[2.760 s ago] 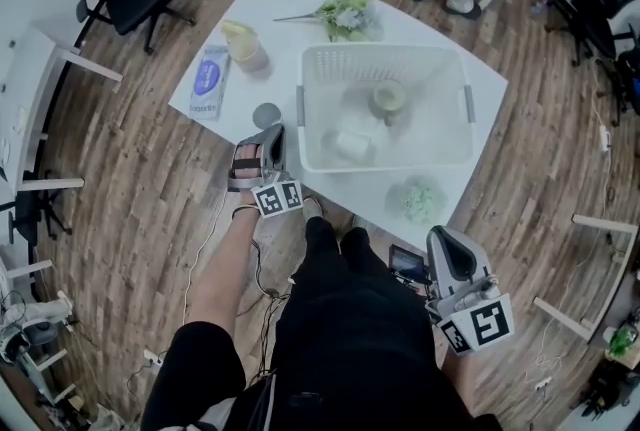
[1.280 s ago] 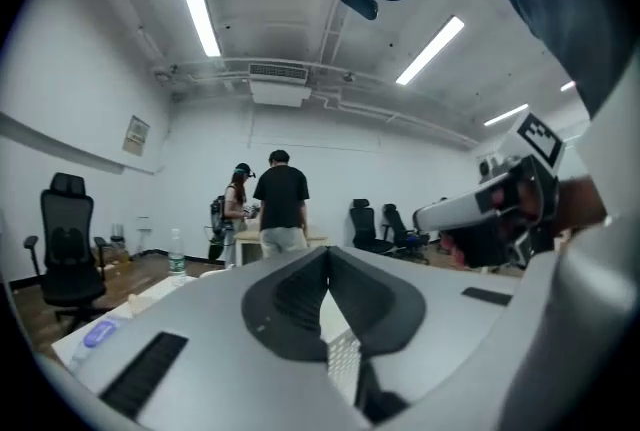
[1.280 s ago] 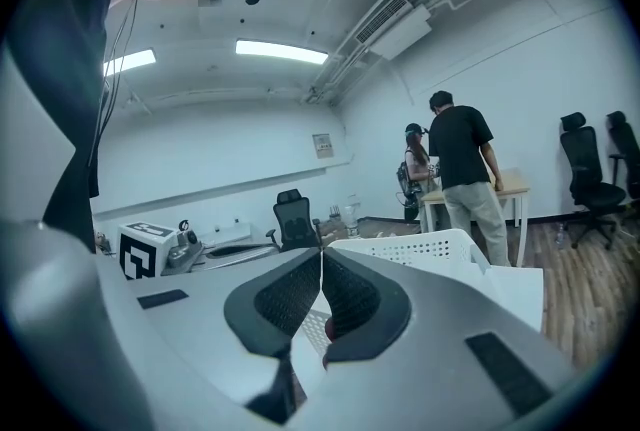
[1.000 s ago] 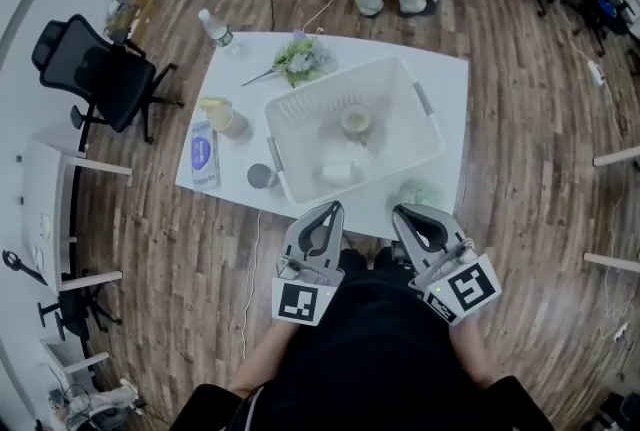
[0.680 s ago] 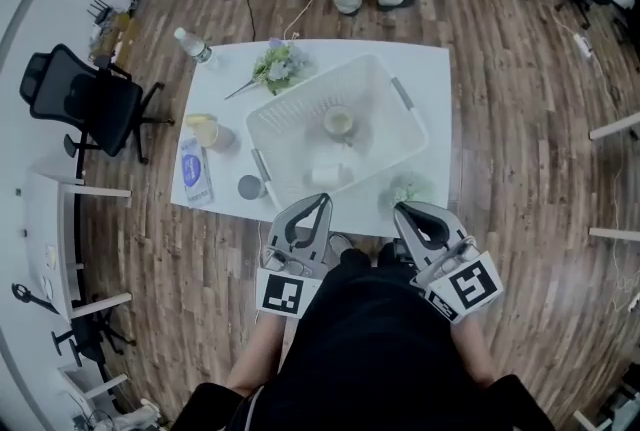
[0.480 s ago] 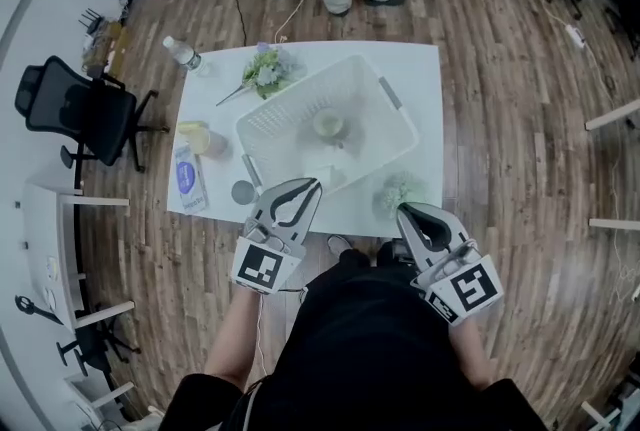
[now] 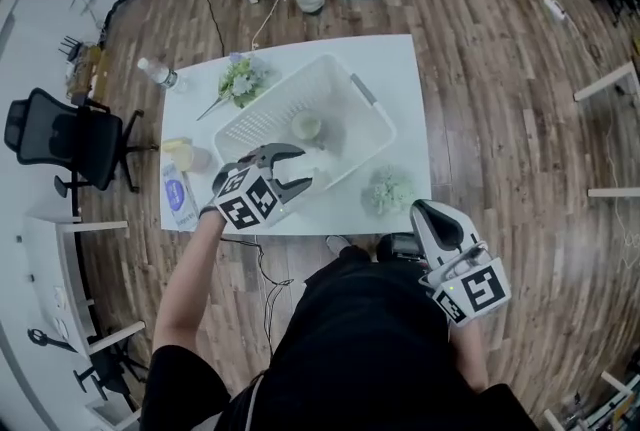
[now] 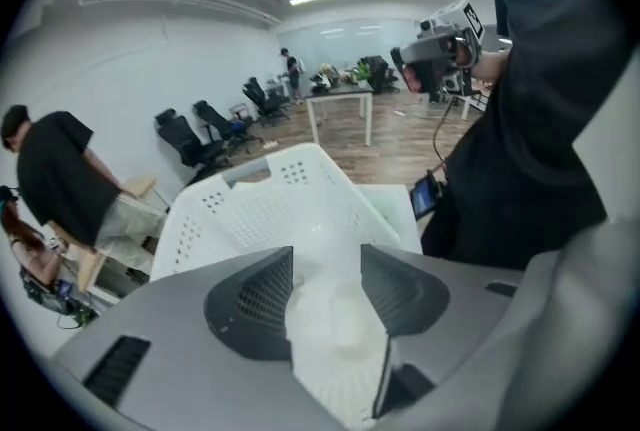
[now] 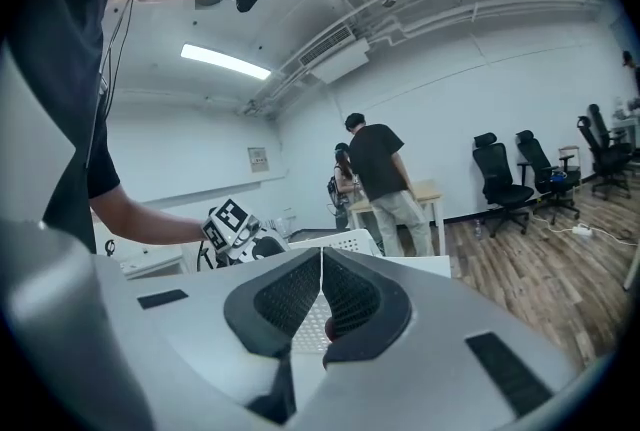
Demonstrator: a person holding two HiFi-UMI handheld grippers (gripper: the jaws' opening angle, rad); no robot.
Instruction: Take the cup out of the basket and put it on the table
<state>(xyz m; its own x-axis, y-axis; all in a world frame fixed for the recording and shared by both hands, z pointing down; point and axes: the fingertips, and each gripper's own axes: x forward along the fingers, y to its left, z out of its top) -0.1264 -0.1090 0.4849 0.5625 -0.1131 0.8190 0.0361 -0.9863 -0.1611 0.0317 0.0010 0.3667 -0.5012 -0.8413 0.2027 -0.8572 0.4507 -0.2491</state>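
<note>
The cup [image 7: 306, 126] stands inside the white basket [image 7: 262, 115] on the table [image 7: 400, 69]. The left gripper [image 7: 303, 165] hangs over the basket's near edge, its jaws just opening and empty. The right gripper [image 7: 428, 211] has its jaws closed. The cup looks light, hard and breakable, so I'd pinch its rim wall.

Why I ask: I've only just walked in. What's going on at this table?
A person holding a gripper in each hand is going for the cup, which sits in the white basket on the table. The left gripper reaches over the basket's near corner, pointing down into it. Its jaws have just been opening and grip nothing. The right gripper is shut and empty, held back near the person's body.
</note>
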